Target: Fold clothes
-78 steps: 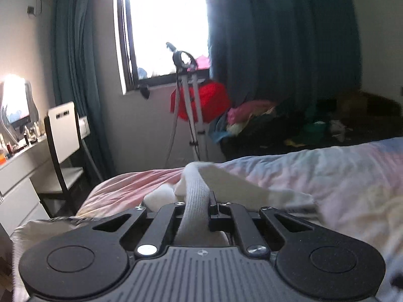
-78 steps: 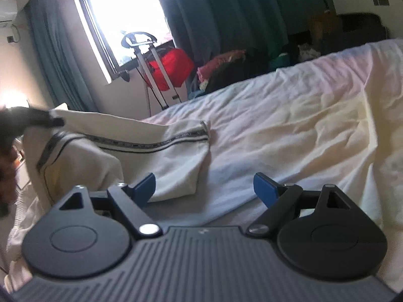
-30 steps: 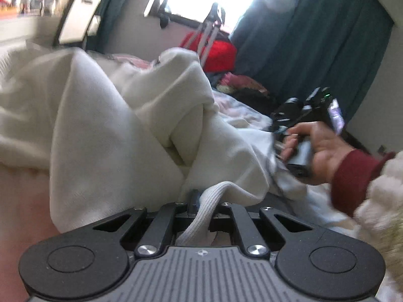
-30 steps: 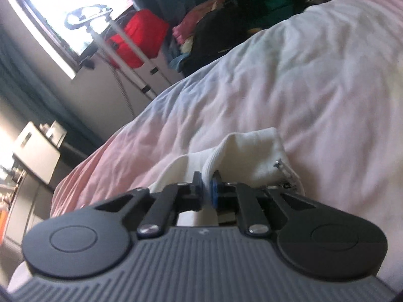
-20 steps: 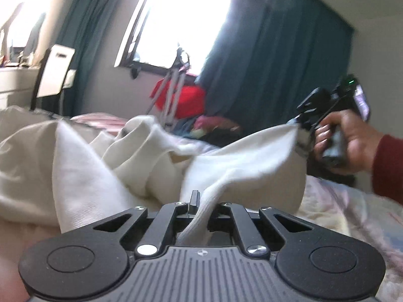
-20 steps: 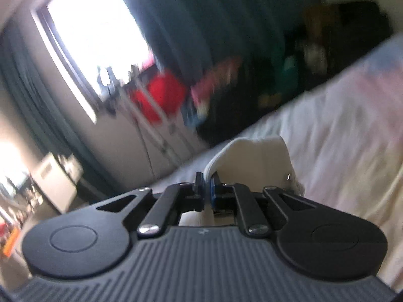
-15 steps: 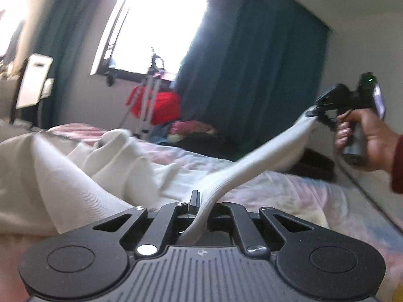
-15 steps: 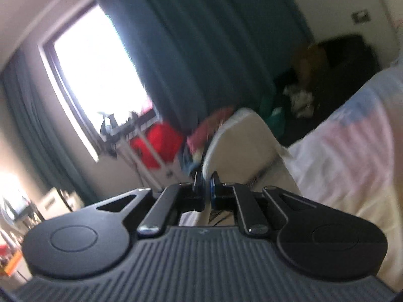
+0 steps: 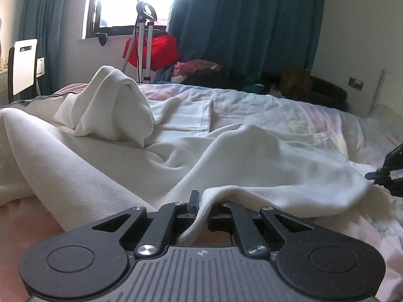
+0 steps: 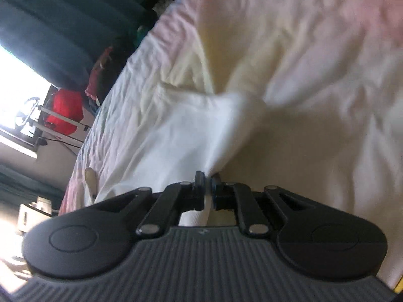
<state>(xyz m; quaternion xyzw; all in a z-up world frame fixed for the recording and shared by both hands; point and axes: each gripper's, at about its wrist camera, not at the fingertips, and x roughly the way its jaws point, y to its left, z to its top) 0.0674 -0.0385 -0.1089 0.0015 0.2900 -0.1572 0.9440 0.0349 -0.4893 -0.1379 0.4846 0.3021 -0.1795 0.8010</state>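
A white garment (image 9: 151, 156) lies spread over the pastel bedsheet (image 9: 277, 105), with a bunched fold standing up at its far left. My left gripper (image 9: 202, 201) is shut on the garment's thick near edge. My right gripper (image 10: 207, 178) pinches another corner of the same garment (image 10: 191, 130) between its blue pads, low over the sheet (image 10: 314, 50); its jaws are opening, with the cloth still between them. In the left wrist view the right gripper (image 9: 388, 176) shows at the far right edge, at the garment's corner.
Beyond the bed stand a red bag (image 9: 156, 50) on a metal stand (image 9: 143, 40), a heap of clothes (image 9: 201, 70), teal curtains (image 9: 246, 25) and a bright window. A white chair (image 9: 24, 65) is at the far left.
The right gripper swung from held high down to the bed on the right, drawing the garment's corner out. The garment now lies flatter. The left gripper keeps its grip and has rolled.
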